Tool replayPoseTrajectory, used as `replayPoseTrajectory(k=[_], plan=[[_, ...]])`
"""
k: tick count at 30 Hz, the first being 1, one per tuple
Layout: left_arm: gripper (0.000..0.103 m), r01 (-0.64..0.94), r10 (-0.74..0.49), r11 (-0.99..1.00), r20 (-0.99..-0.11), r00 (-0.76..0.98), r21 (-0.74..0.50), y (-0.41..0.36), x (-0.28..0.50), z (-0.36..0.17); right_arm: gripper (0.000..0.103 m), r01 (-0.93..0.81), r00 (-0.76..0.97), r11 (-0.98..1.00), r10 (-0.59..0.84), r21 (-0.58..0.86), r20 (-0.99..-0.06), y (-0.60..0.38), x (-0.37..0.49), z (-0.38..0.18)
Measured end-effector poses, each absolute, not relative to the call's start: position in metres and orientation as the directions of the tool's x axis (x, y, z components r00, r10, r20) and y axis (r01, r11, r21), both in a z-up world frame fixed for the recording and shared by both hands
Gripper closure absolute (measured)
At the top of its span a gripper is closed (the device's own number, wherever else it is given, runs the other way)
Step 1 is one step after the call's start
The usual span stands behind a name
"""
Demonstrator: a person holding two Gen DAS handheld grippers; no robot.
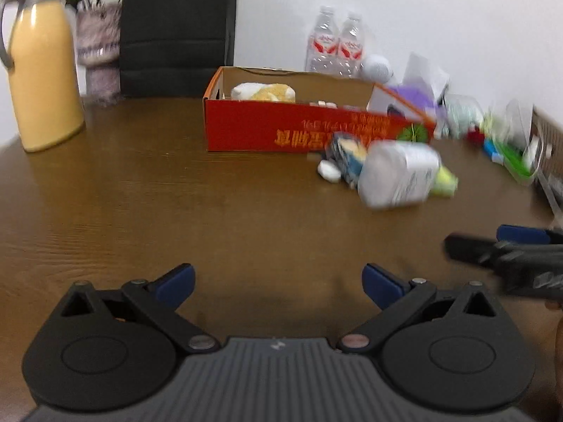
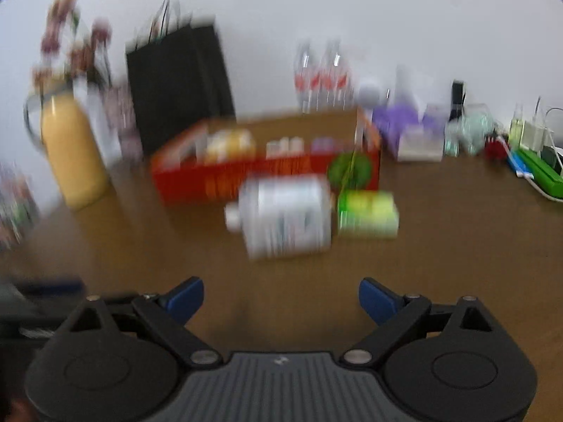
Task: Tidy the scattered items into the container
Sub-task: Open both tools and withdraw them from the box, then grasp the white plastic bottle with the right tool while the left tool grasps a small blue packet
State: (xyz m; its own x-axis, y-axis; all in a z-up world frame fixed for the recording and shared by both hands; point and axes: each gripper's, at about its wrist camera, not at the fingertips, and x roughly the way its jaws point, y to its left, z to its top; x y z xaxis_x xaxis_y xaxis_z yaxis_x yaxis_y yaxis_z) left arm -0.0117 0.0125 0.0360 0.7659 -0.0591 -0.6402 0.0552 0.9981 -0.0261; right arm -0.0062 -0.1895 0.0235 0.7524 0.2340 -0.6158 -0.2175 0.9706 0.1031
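A red cardboard box (image 1: 267, 133) (image 2: 197, 183) with its top open stands at the back of the brown table and holds a plush toy (image 1: 264, 92) and small items. In front of it lie a white bottle (image 1: 397, 177) (image 2: 286, 218) on its side, a green box (image 2: 366, 214) (image 1: 445, 181), a blue-and-yellow packet (image 1: 346, 154) and a small white object (image 1: 329, 171). My left gripper (image 1: 278, 283) is open over bare table, well short of them. My right gripper (image 2: 281, 299) is open with nothing between its fingers, and shows at the right edge of the left wrist view (image 1: 499, 246).
A yellow thermos jug (image 1: 44, 77) (image 2: 72, 154), a flower vase (image 1: 96, 49) and a black paper bag (image 1: 177, 31) stand at the back left. Two water bottles (image 1: 334, 44), purple items (image 2: 397, 119) and mixed clutter (image 1: 506, 133) line the wall at the back right.
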Motion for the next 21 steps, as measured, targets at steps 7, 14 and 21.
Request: replayPoseTrajectory(k=[7, 14, 21], plan=[[0.000, -0.007, 0.034, 0.999, -0.642, 0.766, 0.043, 0.003, -0.009, 0.016, 0.006, -0.228, 0.729, 0.973, 0.184, 0.020, -0.659, -0.168, -0.007, -0.006], [0.000, -0.005, 0.013, 1.000, -0.647, 0.762, 0.014, 0.010, -0.010, 0.011, 0.000, -0.209, 0.745, 0.978, 0.176, 0.026, -0.643, -0.170, -0.008, -0.012], [0.000, -0.005, 0.011, 1.000, -0.646, 0.763, 0.012, 0.011, -0.012, 0.010, 0.000, -0.204, 0.746, 0.979, 0.174, 0.029, -0.643, -0.171, -0.008, -0.012]])
